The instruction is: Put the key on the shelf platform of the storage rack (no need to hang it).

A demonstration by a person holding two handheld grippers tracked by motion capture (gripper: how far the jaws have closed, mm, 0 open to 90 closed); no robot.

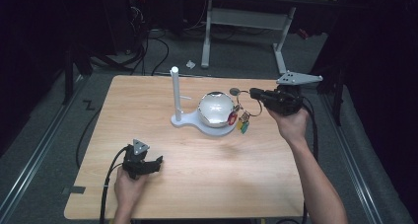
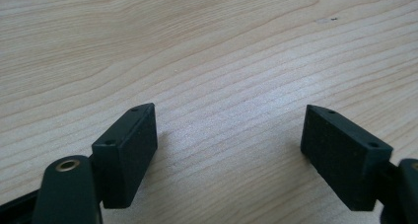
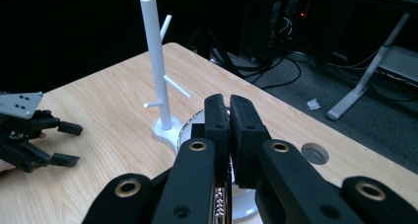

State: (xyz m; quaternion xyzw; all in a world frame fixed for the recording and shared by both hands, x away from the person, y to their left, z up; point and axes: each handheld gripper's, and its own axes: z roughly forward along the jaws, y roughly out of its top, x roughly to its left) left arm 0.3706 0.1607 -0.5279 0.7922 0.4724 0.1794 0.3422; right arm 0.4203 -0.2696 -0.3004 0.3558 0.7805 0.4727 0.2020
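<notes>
One white peg stand (image 1: 176, 98), one bowl (image 1: 216, 109), one key bunch (image 1: 240, 118), two tongs.

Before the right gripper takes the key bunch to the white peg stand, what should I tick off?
1. Right gripper jaws closed on the key bunch: ok.
2. Peg stand upright, pegs bare: ok.
3. Left gripper open and well apart from the stand: ok.
4. Straight path from bunch to pegs free: not ok, the bowl sits between.
5. Bunch hanging clear of the bowl: cannot tell.
</notes>
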